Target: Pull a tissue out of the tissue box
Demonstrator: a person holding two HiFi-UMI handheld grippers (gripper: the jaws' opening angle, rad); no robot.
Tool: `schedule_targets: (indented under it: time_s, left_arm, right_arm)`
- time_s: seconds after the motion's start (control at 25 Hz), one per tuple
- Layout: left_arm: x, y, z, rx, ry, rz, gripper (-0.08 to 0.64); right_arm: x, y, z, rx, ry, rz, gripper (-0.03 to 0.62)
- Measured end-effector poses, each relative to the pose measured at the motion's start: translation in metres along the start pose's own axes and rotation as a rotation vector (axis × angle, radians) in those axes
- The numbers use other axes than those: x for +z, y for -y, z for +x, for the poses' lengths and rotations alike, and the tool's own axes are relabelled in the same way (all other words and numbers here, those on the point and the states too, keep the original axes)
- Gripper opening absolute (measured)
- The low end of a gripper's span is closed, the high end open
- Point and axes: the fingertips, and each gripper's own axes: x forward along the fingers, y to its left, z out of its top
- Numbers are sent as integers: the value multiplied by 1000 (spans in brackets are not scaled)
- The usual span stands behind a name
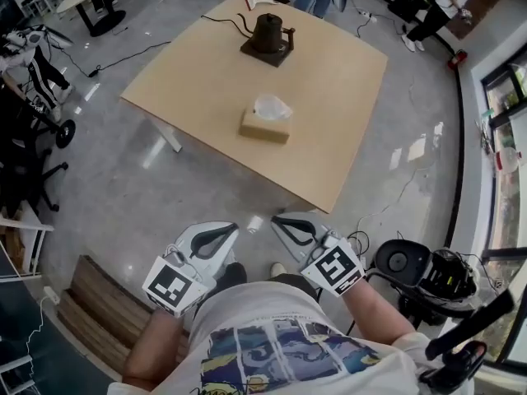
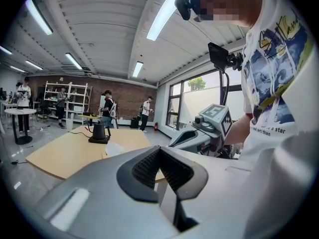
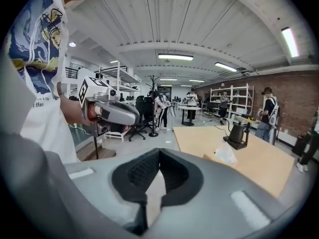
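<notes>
Table [image 1: 329, 89]: top showing pale wood-look board, smooth, matt.
Tissue box [image 1: 265, 127]: looking like tan cardboard, matt.
Tissue [image 1: 272, 106]: thin white sheet, crumpled, appearing slightly translucent.
Kettle [image 1: 268, 33]: dark body giving off dull sheen, metal-like.
Floor [image 1: 165, 196]: grey, polished, reflecting light in bright patches.
Left gripper [image 2: 159, 149] and right gripper [image 3: 158, 151]: shells showing smooth grey plastic, satin finish; pads [image 2: 144, 169] showing black ribbed rubber-like surface, matt.
Shirt [image 1: 288, 348]: printed cloth, creasing softly.
</notes>
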Motion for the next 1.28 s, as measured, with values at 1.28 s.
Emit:
schedule_targets:
  time_s: [1.28]
  left_arm:
    - [31,-122,74,35,-21,-32,3]
  right_arm:
    - [-3,224,101,-101,-68,0,54]
